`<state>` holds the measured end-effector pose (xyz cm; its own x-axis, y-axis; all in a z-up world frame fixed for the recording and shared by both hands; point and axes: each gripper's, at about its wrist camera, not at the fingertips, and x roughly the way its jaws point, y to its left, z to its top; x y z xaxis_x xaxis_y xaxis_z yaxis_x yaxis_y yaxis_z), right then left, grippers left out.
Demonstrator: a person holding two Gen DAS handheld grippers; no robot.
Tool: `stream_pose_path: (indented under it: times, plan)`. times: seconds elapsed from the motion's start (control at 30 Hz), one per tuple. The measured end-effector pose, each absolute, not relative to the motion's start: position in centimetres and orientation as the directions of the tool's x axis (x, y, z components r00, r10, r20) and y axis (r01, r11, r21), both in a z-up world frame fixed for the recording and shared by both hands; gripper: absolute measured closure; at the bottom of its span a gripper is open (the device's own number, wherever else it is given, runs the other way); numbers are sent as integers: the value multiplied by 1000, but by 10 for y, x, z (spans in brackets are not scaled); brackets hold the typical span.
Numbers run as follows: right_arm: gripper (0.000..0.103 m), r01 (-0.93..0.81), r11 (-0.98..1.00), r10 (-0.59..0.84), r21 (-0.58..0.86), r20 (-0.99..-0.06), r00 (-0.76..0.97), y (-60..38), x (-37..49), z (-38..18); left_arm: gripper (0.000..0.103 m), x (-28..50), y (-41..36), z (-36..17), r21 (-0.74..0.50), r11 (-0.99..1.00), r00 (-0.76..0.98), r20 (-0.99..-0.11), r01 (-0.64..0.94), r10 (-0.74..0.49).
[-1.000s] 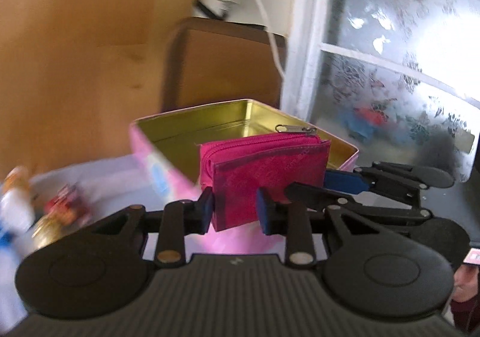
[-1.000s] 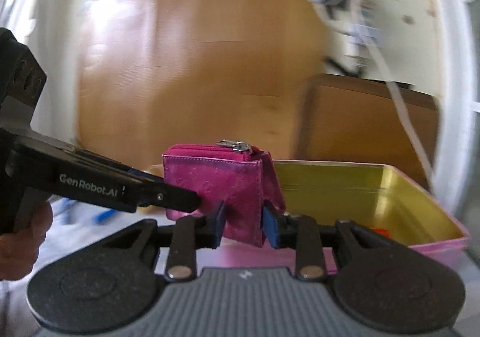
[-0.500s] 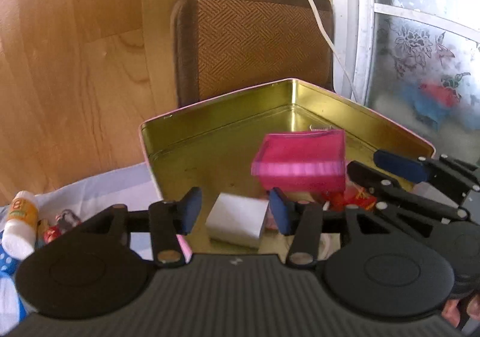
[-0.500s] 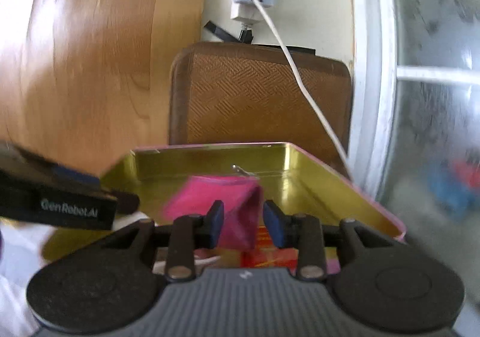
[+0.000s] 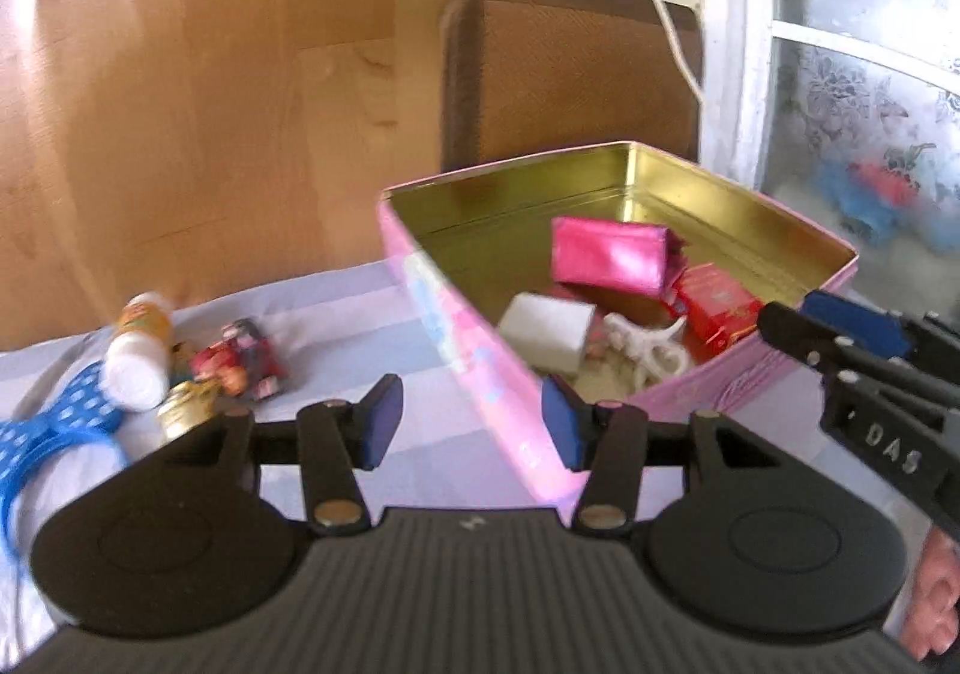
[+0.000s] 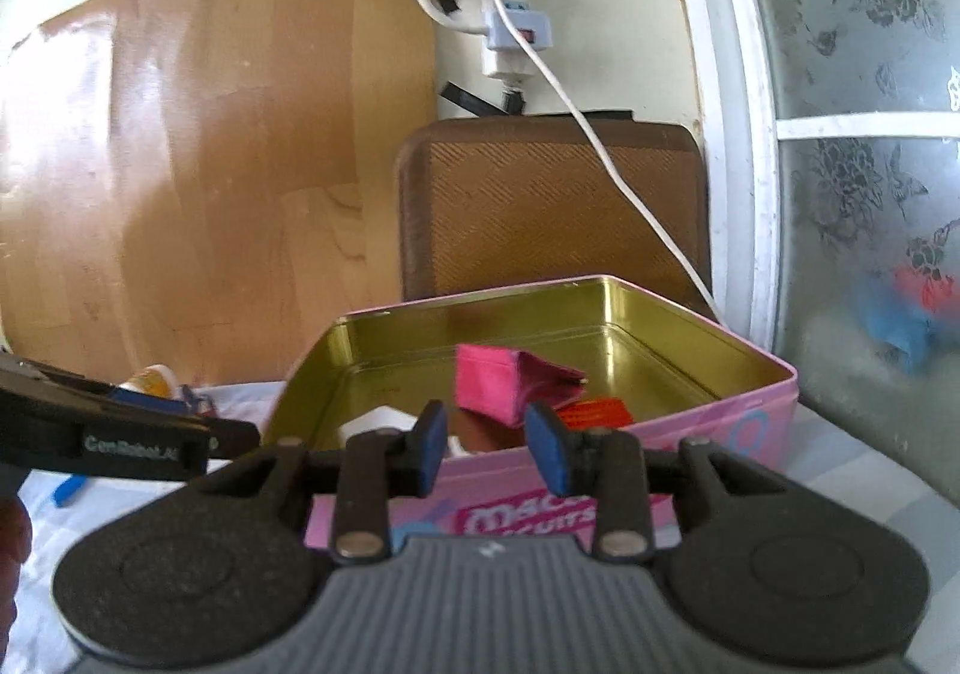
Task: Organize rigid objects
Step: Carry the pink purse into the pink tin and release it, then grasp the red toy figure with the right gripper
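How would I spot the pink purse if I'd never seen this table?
Find the open pink tin with the gold inside, by the window. The pink purse lies in it towards the back, beyond a white box and a red packet. It alone is soft, magenta fabric.

Left claw reads "GenRobot.AI"; right claw "DAS".

Pink purse inside tin, blurred.
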<state>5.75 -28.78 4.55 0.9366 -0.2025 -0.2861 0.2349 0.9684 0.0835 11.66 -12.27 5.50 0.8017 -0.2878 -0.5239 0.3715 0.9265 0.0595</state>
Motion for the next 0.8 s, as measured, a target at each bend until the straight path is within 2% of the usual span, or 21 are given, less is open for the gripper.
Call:
stream_pose_path:
  times: [0.33,0.63,0.8]
  plan:
    - [71,162,985,-137,67,-277,951,-242,48,55,49,96,-65,48,24,954,818,-521,299,-244]
    - [71,59,998,-52,13,-318,947,-198,53,48,49,92,-21,24,1,977,815,-550,215,-179]
    - [71,-12,1000,5,-19,-348,938,-176,60,45,49,96,17,1,9,992,809,-580,124,-96]
